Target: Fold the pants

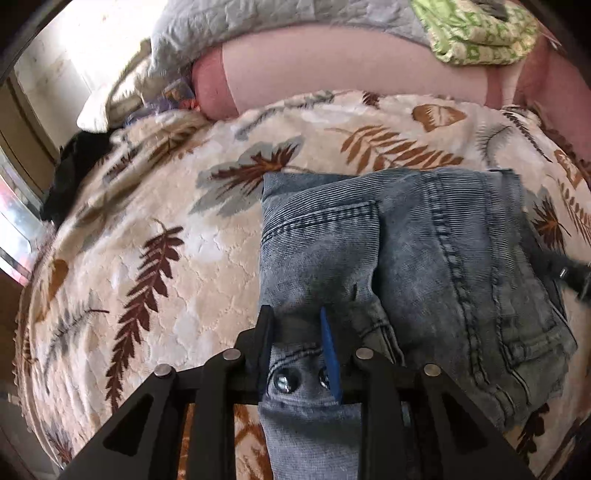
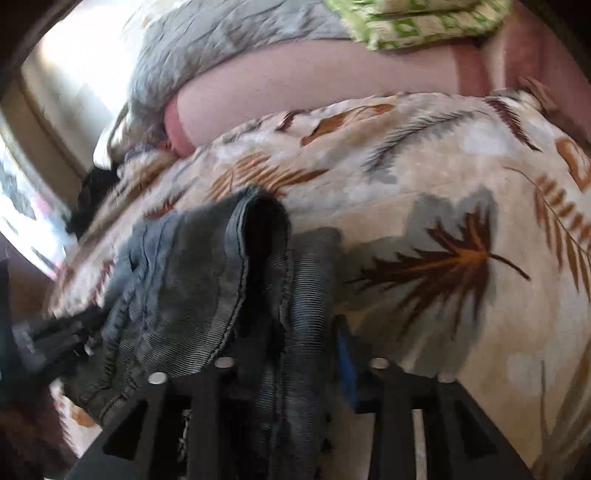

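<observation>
Faded blue jeans (image 1: 424,258) lie partly folded on a cream blanket with a leaf print (image 1: 166,240). My left gripper (image 1: 297,332) is shut on the jeans' waistband, by its two metal buttons, with denim pinched between the black finger and the blue pad. In the right wrist view the jeans (image 2: 192,280) hang bunched and lifted. My right gripper (image 2: 295,343) is shut on a fold of the jeans; its left finger is hidden by the cloth. The right gripper shows at the right edge of the left wrist view (image 1: 570,275), and the left one at the left edge of the right wrist view (image 2: 55,339).
A pink pillow (image 1: 332,74) lies at the back of the bed, with a grey quilt (image 1: 258,26) and a green patterned cloth (image 1: 476,29) on it. A dark garment (image 1: 74,177) lies at the bed's left edge, near a bright window.
</observation>
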`<control>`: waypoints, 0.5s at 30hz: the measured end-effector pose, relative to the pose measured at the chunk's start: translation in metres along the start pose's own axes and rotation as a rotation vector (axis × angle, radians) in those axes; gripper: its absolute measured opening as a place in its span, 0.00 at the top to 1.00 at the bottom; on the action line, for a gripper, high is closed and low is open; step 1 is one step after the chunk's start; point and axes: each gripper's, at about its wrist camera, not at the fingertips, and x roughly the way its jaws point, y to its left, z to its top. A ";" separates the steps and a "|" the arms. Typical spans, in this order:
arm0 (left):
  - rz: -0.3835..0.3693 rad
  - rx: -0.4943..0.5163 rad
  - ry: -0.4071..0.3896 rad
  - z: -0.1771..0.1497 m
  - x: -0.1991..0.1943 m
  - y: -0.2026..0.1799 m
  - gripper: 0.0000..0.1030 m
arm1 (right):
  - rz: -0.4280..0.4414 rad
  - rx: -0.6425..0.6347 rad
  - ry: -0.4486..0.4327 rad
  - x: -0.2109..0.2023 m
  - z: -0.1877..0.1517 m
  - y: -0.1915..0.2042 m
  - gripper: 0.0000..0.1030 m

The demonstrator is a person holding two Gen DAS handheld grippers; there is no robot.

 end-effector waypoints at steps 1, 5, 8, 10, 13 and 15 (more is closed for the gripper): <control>0.003 0.001 -0.011 -0.002 -0.006 -0.002 0.73 | 0.008 -0.009 -0.040 -0.013 0.000 -0.001 0.62; 0.019 -0.027 -0.054 -0.006 -0.028 -0.004 0.72 | 0.119 -0.099 -0.148 -0.052 -0.006 0.015 0.62; 0.020 -0.036 -0.133 -0.017 -0.065 -0.008 0.62 | 0.211 -0.169 -0.032 -0.040 -0.021 0.031 0.62; 0.058 -0.044 -0.186 -0.024 -0.091 -0.008 0.30 | 0.158 -0.217 0.125 -0.013 -0.040 0.040 0.62; 0.106 -0.062 -0.301 -0.039 -0.140 -0.004 0.22 | 0.075 -0.276 0.068 -0.029 -0.051 0.050 0.63; 0.125 -0.066 -0.346 -0.046 -0.167 0.000 0.17 | 0.073 -0.285 -0.003 -0.058 -0.053 0.054 0.63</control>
